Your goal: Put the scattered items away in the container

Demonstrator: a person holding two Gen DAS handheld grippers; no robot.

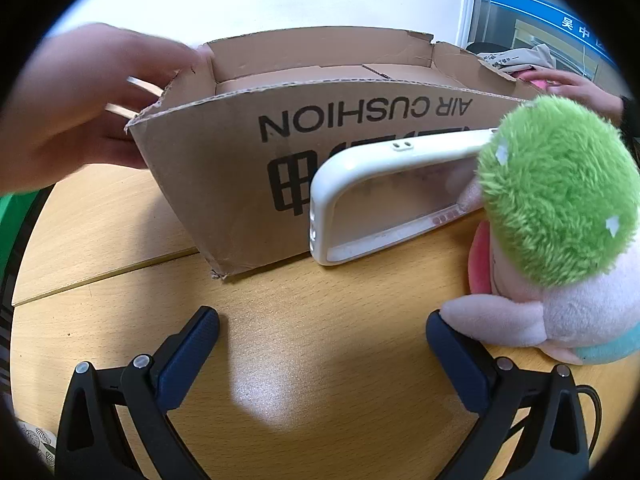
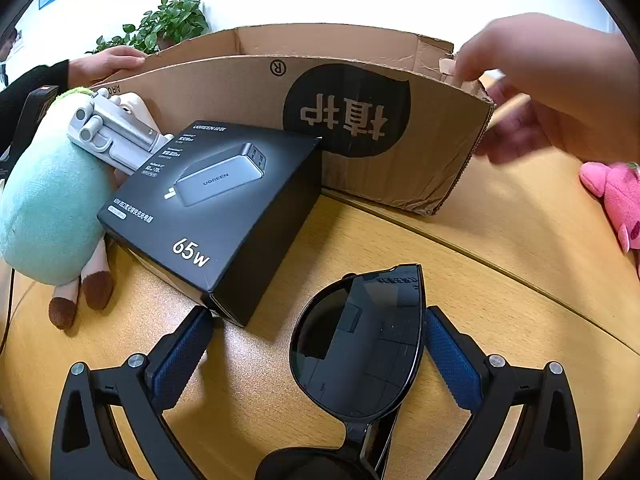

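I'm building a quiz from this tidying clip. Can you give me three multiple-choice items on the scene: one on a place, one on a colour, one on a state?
1. Where do the sunglasses lie?
A. Inside the cardboard box
B. On the table between the right gripper's fingers
C. On top of the black charger box

2. What colour is the fuzzy top of the plush toy near the left gripper?
A. Green
B. Blue
C. Orange

3. What state is the left gripper in?
A. Shut on the phone case
B. Shut on the plush toy
C. Open, holding nothing

Answers:
1 B: in the right wrist view one lens sits on the wooden table between the right gripper fingers.
2 A: the left wrist view shows bright green fur.
3 C: its fingers stand wide apart over bare table, the phone case leaning on the cardboard box beyond.
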